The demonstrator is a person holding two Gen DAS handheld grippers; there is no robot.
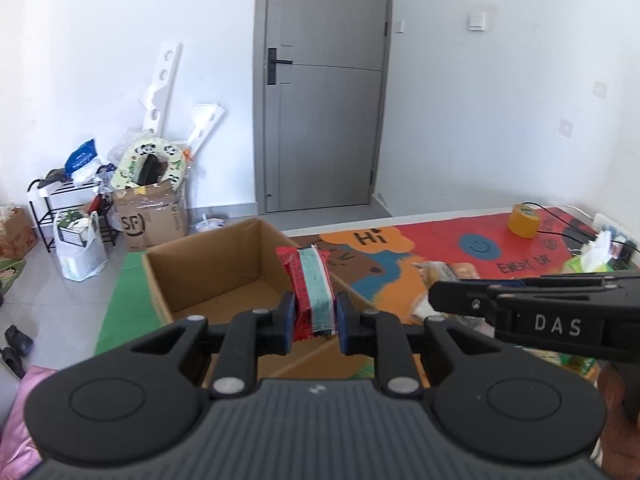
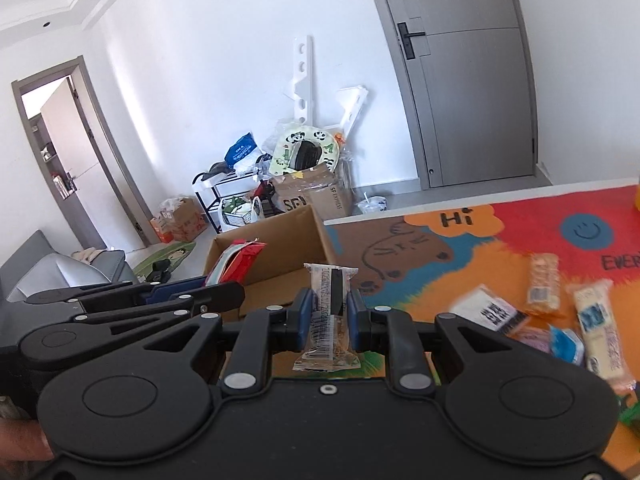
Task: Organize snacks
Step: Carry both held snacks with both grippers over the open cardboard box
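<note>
The left gripper [image 1: 313, 312] is clamped on a red snack packet with a pale green and white stripe [image 1: 313, 290], holding it upright between the blue pads, in front of the open cardboard box [image 1: 208, 276] that sits at the edge of a colourful mat [image 1: 440, 240] printed with "Hi" and a smiley face. The right gripper [image 2: 330, 316] is pinched on a clear-wrapped snack bar with a barcode label [image 2: 328, 320], also held upright, with the same box [image 2: 280, 240] just beyond it. In the right wrist view the left gripper shows at the left with its red packet [image 2: 240, 260] in front of the box opening. More wrapped snacks [image 2: 552, 312] lie scattered on the mat to the right, among them a white packet with a black label and a blue-and-white one. A roll of yellow tape [image 1: 525, 221] stands on the far part of the mat. Behind are a grey door [image 1: 324, 88], a delivery carton [image 1: 152, 216] and a black rack [image 1: 64, 208] with bags.
</note>
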